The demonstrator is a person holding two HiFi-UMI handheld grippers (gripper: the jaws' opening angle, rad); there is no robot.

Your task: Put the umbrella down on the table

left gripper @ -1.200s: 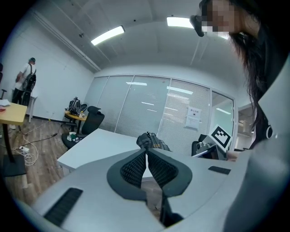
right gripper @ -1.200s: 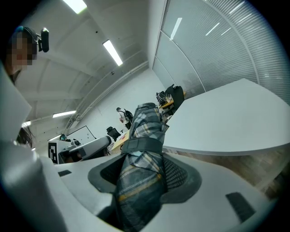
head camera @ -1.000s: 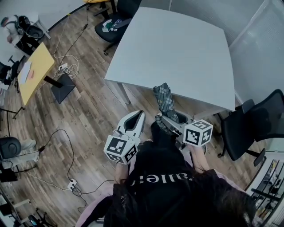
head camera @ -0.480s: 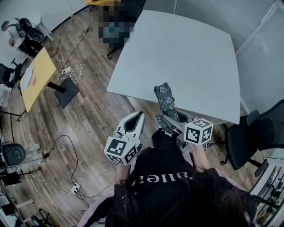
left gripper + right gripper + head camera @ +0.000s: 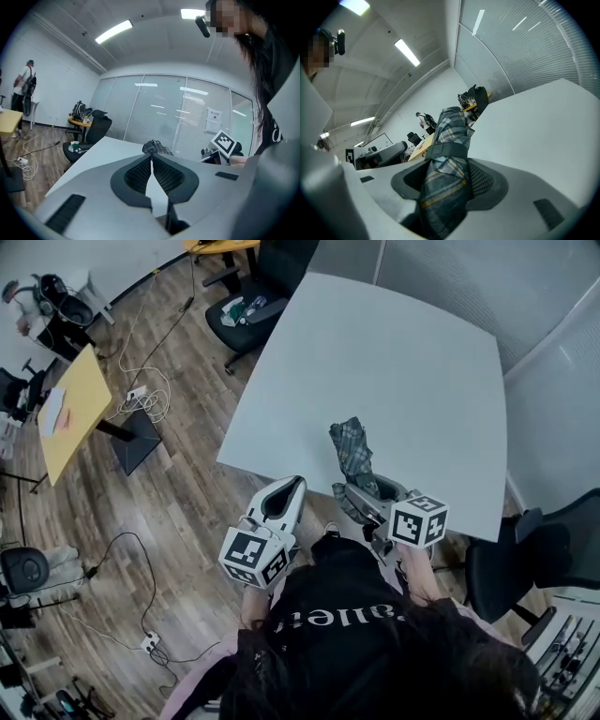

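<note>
A folded plaid umbrella (image 5: pixel 352 448) with a strap round it sticks out forward from my right gripper (image 5: pixel 364 491), which is shut on its lower part. The umbrella's far end hangs over the near edge of the pale grey table (image 5: pixel 375 362). In the right gripper view the umbrella (image 5: pixel 447 154) fills the gap between the jaws of the right gripper (image 5: pixel 449 180). My left gripper (image 5: pixel 284 495) is beside it to the left, over the floor just short of the table edge, shut and empty. In the left gripper view its pads (image 5: pixel 161 174) meet, with the umbrella (image 5: pixel 157 147) beyond.
Black office chairs stand at the table's far corner (image 5: pixel 251 292) and at the right (image 5: pixel 534 545). A yellow table (image 5: pixel 67 395) and loose cables (image 5: pixel 141 388) lie on the wood floor to the left. A person (image 5: pixel 23 82) stands far left. Glass partitions back the table.
Both grippers have moved forward toward the table together. The umbrella's far end, which was at the table's near edge, now reaches over the tabletop.
</note>
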